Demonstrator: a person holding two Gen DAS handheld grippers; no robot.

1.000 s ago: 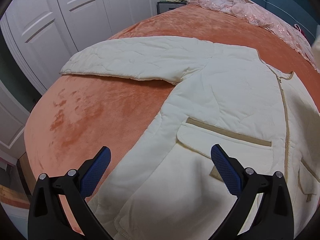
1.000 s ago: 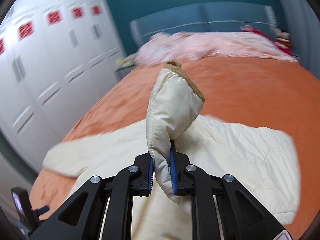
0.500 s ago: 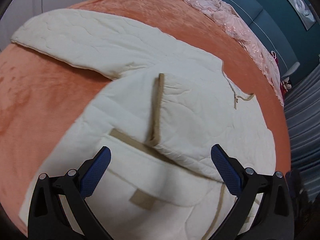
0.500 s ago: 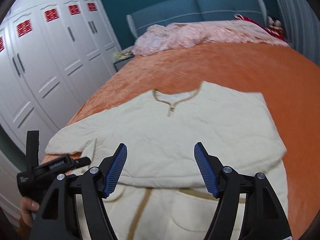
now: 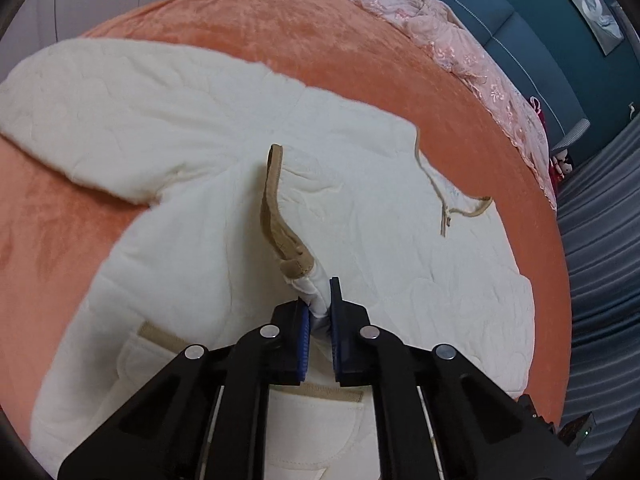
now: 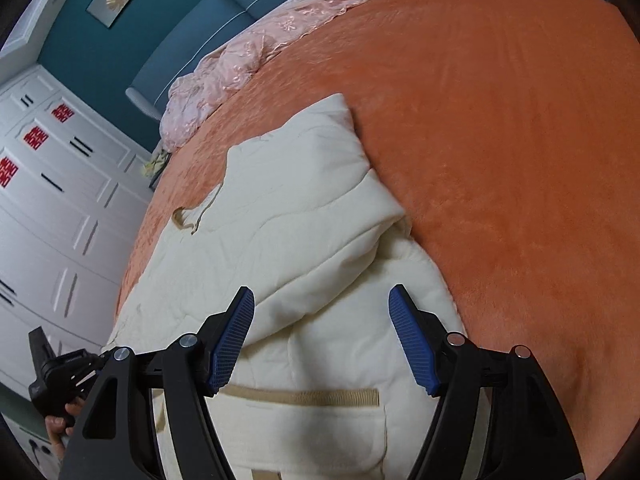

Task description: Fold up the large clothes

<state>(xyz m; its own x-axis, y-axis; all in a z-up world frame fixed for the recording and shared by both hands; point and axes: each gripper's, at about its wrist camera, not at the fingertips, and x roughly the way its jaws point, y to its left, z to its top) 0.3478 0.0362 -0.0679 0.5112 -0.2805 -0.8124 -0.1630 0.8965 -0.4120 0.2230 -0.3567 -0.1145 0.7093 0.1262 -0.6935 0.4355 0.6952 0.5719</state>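
Observation:
A cream quilted jacket (image 5: 360,208) lies front up on the orange bed (image 5: 300,36). Its right sleeve is folded across the chest, and the tan cuff (image 5: 276,200) points at the far sleeve. My left gripper (image 5: 320,308) is closing, and its blue pads pinch the near corner of that cuff. In the right wrist view the jacket (image 6: 280,220) fills the middle, with the folded sleeve (image 6: 320,184) on top. My right gripper (image 6: 320,292) hovers open just above the fold and a tan-edged pocket (image 6: 312,432), with nothing pressed between its pads.
A pink lace cover (image 5: 440,28) is bunched along the blue headboard (image 5: 520,32). White wardrobe doors (image 6: 52,208) stand left of the bed, and grey curtains (image 5: 600,260) hang on the other side. Bare orange blanket (image 6: 500,140) stretches right of the jacket. A hand (image 6: 60,424) grips the other tool at lower left.
My right gripper let go of the sleeve, which now lies folded over the chest, then sank and rolled toward the jacket's right side. My left gripper moved in and closed on the cuff.

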